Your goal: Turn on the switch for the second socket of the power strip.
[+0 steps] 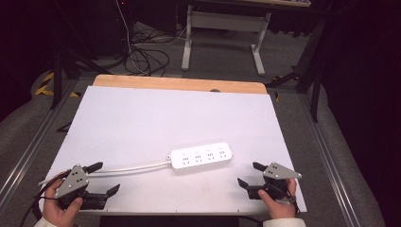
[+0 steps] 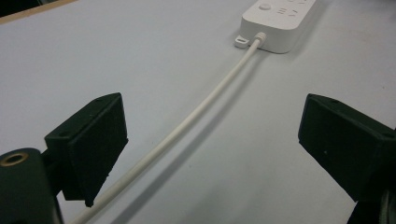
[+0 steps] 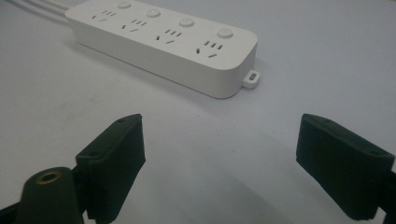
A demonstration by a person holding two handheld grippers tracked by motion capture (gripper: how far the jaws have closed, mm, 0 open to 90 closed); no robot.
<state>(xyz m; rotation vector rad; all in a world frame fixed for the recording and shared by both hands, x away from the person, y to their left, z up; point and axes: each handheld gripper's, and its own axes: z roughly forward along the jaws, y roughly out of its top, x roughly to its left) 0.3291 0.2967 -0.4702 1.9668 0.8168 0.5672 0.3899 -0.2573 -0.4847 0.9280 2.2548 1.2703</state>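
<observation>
A white power strip point(image 1: 201, 157) lies near the table's point(image 1: 142, 113) front edge, its cord point(image 1: 132, 167) running toward the left gripper point(image 1: 101, 178). Both the left gripper and the right gripper point(image 1: 249, 174) are released, jaws apart, grasping nothing.

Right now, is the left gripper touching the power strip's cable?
Cannot tell. In the left gripper view the white cable runs between the open jaws of the left gripper and passes close by one jaw, with no plain contact or gap.

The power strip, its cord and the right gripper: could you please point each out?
power strip point(image 1: 201, 157), high view, top face.
cord point(image 2: 205, 102), left gripper view, middle of its run.
right gripper point(image 1: 249, 174), high view, between its open jaws.
</observation>
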